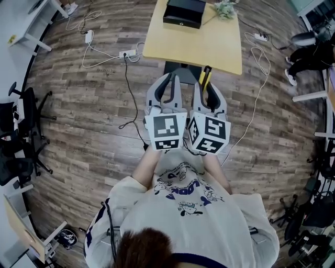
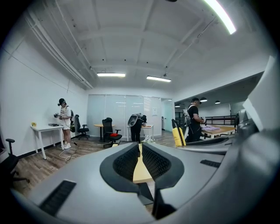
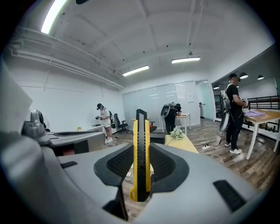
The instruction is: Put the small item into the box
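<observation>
The right tongs point(image 3: 141, 151) clamp a yellow utility knife point(image 3: 141, 124) between their pads. Its long axis runs along them, one end poking past the tips toward the upper-centre worktop point(image 1: 209, 47) with the black box point(image 1: 184, 12). The left tongs point(image 2: 140, 148) are closed on nothing.

Black box point(image 1: 184, 13) partly cut off by the head view's top edge, its interior unseen.

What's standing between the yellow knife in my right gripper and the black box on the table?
Nothing visible. The yellow knife is clamped in the right gripper, and only bare table lies before the black box. The green sprig sits beside the box, off the path.
</observation>
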Motion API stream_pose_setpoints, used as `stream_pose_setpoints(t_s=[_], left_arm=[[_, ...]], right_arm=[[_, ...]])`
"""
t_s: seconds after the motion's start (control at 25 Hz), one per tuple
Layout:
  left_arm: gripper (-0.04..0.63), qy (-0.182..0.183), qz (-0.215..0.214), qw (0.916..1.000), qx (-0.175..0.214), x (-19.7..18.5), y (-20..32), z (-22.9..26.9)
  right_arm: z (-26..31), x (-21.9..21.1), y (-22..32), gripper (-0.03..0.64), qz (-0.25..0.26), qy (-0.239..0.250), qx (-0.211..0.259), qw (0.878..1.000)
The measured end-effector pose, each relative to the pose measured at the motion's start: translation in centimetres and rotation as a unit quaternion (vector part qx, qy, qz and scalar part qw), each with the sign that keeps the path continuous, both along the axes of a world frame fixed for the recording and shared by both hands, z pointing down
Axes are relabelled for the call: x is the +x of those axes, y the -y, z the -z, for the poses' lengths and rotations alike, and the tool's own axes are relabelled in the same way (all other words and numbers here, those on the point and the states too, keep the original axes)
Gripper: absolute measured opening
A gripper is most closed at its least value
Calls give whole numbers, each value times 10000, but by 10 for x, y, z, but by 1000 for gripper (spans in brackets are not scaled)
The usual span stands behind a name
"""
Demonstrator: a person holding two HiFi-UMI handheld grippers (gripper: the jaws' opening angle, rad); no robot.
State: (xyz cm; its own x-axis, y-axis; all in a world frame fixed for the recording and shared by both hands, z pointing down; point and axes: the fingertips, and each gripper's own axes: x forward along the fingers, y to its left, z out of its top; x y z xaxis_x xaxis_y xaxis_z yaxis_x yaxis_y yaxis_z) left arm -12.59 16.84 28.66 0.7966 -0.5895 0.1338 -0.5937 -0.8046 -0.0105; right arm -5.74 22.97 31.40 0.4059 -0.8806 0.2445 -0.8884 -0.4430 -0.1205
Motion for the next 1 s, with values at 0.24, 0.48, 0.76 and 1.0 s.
stream_pose_setpoints(t_s=[0.24,0.48,0.76,1.0], left_arm=[[42,-3,172,9999,12,16,11,-3],[41,83,245,9996,-80,28,29,-10],[42,174,166,9996,-138,57,60,-22],[41,178,69,9996,-187,91,109,-26]], right_arm=[[-4,21,13,129,135,39,-2,9999],[-11,36,30,129,173,158,-77,9997],[-22,60,62,129,122,244,-133,9995],[-26,91,109,129,46,281,-150,9995]])
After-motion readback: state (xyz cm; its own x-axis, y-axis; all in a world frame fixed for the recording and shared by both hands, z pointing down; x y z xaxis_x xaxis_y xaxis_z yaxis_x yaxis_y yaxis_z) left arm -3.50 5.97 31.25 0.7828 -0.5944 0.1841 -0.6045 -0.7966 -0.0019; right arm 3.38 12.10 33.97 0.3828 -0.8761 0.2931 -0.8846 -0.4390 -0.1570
